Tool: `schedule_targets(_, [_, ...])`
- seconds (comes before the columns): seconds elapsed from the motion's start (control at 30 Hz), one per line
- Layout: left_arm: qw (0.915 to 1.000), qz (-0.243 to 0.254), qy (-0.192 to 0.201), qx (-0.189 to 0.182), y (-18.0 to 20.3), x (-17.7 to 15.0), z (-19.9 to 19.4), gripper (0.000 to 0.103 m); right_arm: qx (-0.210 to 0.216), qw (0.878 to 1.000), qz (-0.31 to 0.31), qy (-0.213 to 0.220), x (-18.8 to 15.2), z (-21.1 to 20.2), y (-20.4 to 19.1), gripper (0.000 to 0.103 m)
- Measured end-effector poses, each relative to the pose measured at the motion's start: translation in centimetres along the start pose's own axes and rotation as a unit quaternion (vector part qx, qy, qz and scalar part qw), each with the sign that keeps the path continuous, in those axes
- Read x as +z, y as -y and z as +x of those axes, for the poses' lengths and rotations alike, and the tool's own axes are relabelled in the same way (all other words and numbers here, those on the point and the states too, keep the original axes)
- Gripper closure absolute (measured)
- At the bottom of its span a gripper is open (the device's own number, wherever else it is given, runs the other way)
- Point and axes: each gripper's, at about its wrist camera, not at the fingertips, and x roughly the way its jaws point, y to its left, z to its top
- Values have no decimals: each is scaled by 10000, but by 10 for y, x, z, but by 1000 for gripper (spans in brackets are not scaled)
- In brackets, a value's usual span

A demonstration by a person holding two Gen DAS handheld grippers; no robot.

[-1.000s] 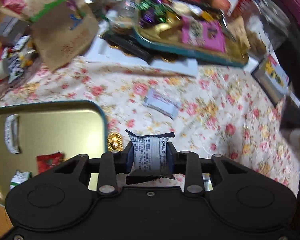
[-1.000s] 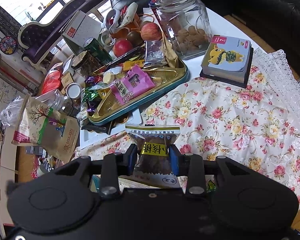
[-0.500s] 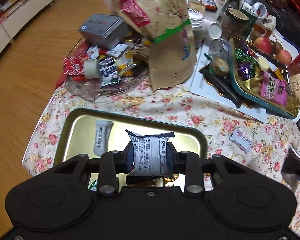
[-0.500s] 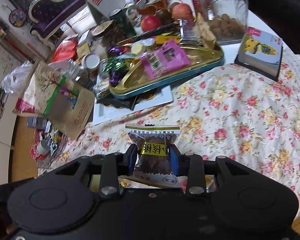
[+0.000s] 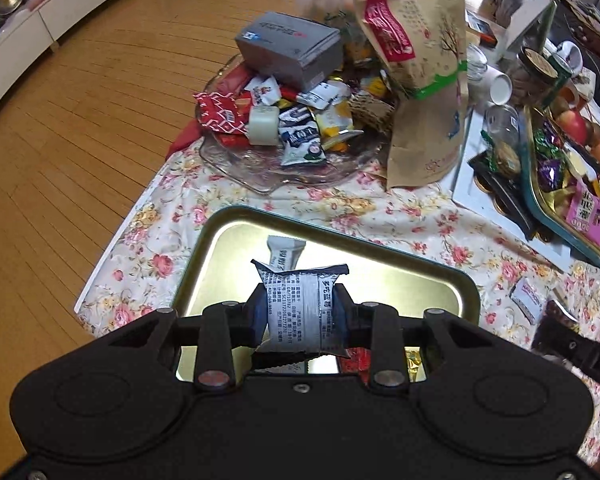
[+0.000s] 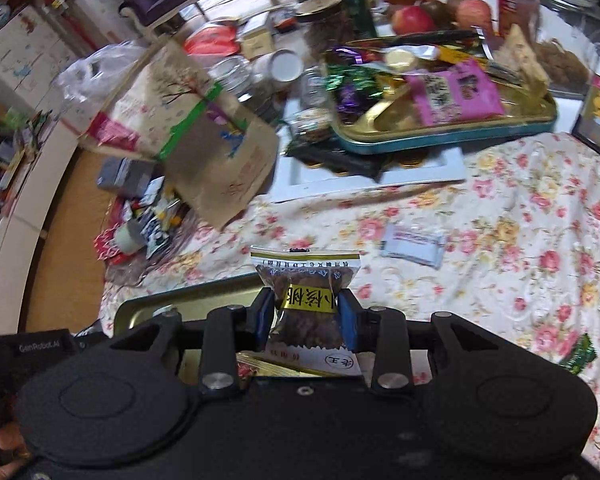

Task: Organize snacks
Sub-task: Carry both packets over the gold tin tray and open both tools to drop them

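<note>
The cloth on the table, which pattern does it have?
The tablecloth is cream with pink and yellow flowers, clearest in the right wrist view.

Your left wrist camera looks steeply down from close above the gold tray (image 5: pixel 204 264) near the table's corner, facing the glass dish (image 5: pixel 260 172) at the far edge with wooden floor beyond. Your right wrist camera, tilted less steeply, looks across the floral tablecloth (image 6: pixel 500 240) toward the cluttered far side and the filled tray (image 6: pixel 440 140). Both views share the gold tray (image 6: pixel 188 300), the brown paper bag (image 5: pixel 424 120) (image 6: pixel 216 152) and the small white packet (image 5: pixel 528 294) (image 6: pixel 414 244).
</note>
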Motion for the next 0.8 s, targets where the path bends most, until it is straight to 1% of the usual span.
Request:
schedule_targets(0.13, [9998,-112,95,154,-6,3,-4,59,156,9997,-173,-3,-4,6,-16,66])
schedule_targets(0.23, [9994,-88,202,258,-6,3,-8,56,165,9992,-351,42,-7,8,-25,66])
schedule_targets(0.37, [9998,-106,86,166,-6,3,-5,56,177,9980,-596,129,-11,8,-35,66])
schedule_targets(0.47, [9999,-100,-15,125,-3,1,-2,56,318,9974,-637,138,-12,10,-40,66])
schedule_targets(0.57, [9999,-4,-11,162,2,-1,-1,56,506,9960,-711,207,-13,10,-48,64])
schedule_targets(0.63, [9998,43,1,179,5,-2,-2,56,546,9949,-769,362,-13,7,-53,63])
schedule_targets(0.7, [9999,71,-4,154,6,-2,-2,56,594,9932,-874,489,-13,2,-57,59])
schedule_targets(0.8, [9998,114,-4,142,9,-3,-2,56,619,9926,-897,527,-13,-1,-56,58])
